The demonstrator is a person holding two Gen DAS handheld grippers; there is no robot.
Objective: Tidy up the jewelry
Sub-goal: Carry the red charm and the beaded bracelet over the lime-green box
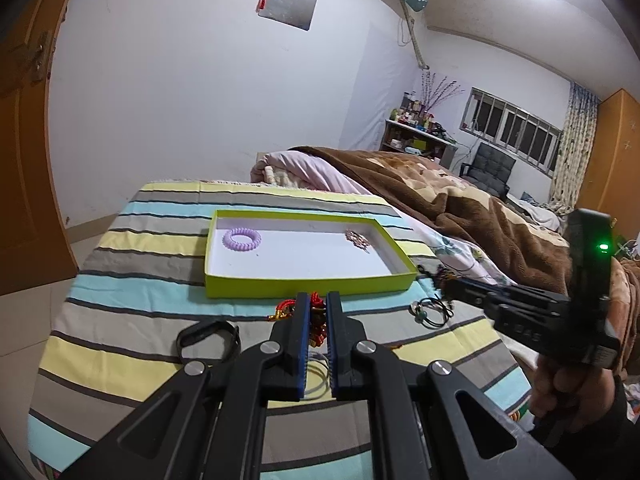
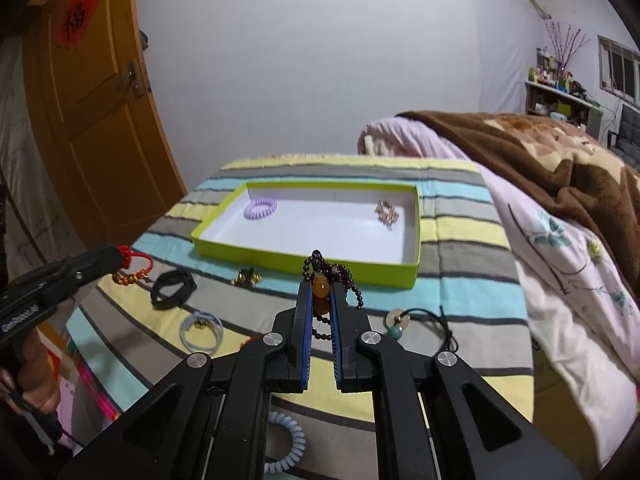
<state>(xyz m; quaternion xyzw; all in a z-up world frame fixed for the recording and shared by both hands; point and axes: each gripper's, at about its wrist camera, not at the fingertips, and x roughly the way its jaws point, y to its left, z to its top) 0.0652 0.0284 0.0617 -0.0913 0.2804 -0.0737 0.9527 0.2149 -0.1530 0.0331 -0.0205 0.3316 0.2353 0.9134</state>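
- Two grippers each carry a piece, apparently bound for the green tray [image 1: 308, 285] at mid-frame, which looks like the collecting place.
- Left gripper [image 1: 318, 300], low centre of its view, is nearly closed, pinching a red knotted cord bracelet [image 1: 285, 306] that dangles clear of the striped cloth [image 1: 120, 240].
- Right gripper [image 2: 320, 288], likewise clamped, holds a dark bead necklace [image 2: 352, 280] by its amber bead [image 2: 321, 289], the strand hanging loose.
- Already in the tray: a purple coil hair tie [image 1: 241, 238] at left and a gold chain [image 1: 358, 239] at right, kept well apart.
- Waiting on the cloth: a black band [image 2: 173, 287], a blue hair tie [image 2: 201, 333] and a black cord pendant [image 2: 400, 322].
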